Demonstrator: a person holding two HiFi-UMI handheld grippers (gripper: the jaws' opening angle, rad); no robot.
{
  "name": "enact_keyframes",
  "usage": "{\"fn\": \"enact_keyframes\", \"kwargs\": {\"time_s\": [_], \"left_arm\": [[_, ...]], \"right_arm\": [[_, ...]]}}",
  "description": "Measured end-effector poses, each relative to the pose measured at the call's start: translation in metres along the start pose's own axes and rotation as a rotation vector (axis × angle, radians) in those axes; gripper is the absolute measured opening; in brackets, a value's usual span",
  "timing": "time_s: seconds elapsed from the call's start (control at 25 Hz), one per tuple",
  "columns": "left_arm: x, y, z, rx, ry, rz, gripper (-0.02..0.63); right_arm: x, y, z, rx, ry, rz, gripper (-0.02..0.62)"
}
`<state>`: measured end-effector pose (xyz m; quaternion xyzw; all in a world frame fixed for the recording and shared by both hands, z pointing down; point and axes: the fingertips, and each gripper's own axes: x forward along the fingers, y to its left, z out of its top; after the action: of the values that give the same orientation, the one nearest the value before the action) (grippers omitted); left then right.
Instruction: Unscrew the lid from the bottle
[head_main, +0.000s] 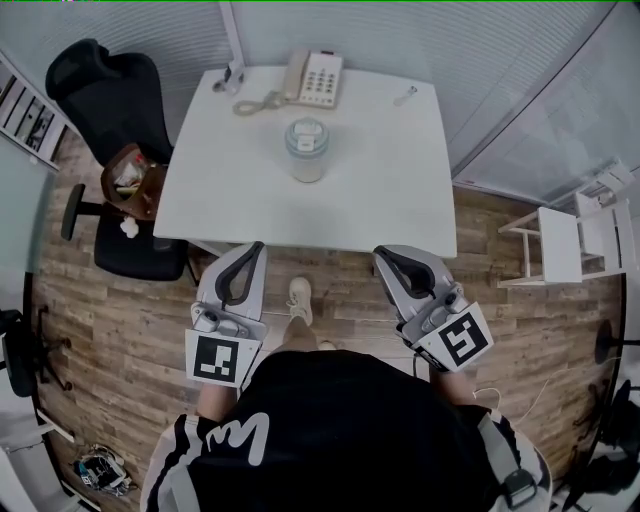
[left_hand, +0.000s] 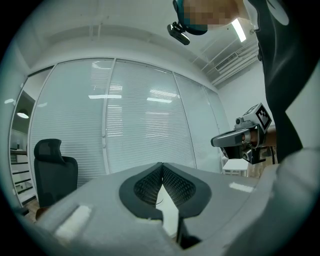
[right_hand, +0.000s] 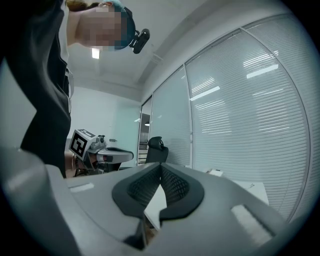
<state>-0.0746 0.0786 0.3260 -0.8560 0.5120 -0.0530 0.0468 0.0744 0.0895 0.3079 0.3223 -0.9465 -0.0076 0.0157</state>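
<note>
I stand on the wooden floor (head_main: 120, 300) at the near edge of the white surface (head_main: 380, 190), with a black office chair (head_main: 100, 95) off its far left corner. My left gripper (head_main: 256, 247) and right gripper (head_main: 381, 254) hang low in front of me, just short of that near edge and apart from each other. On both, the jaws are pressed fully together, ribbed pads meeting at the tips, with nothing between them.

A desk telephone (head_main: 314, 78) sits at the far edge of the surface. In front of it, near the middle and well clear of both grippers, stands the bottle (head_main: 306, 160), upright, pale and squat. Its lid (head_main: 306, 133) is on, so by my reckoning the unscrewing has not begun and the step in hand is the reach.

To do it well I should part both sets of jaws before I get there, not at the bottle. I would bring one gripper in low and close it across the body, firm enough that the bottle cannot spin or skate on the smooth top. The other should come down over the lid and pinch it square across its widest part. A tilted or off-centre hold would likely slip when I twist. Then I would turn the lid while the lower grip stays put.
</note>
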Motion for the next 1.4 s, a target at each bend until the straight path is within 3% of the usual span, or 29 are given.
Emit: {"fn": "enact_keyframes", "kwargs": {"time_s": [1.4], "left_arm": [[0.146,0.122,-0.014,-0.004,0.012,-0.107,-0.002]], "right_arm": [[0.133,-0.114,0.003,0.021,0.007,-0.120,0.002]]}}
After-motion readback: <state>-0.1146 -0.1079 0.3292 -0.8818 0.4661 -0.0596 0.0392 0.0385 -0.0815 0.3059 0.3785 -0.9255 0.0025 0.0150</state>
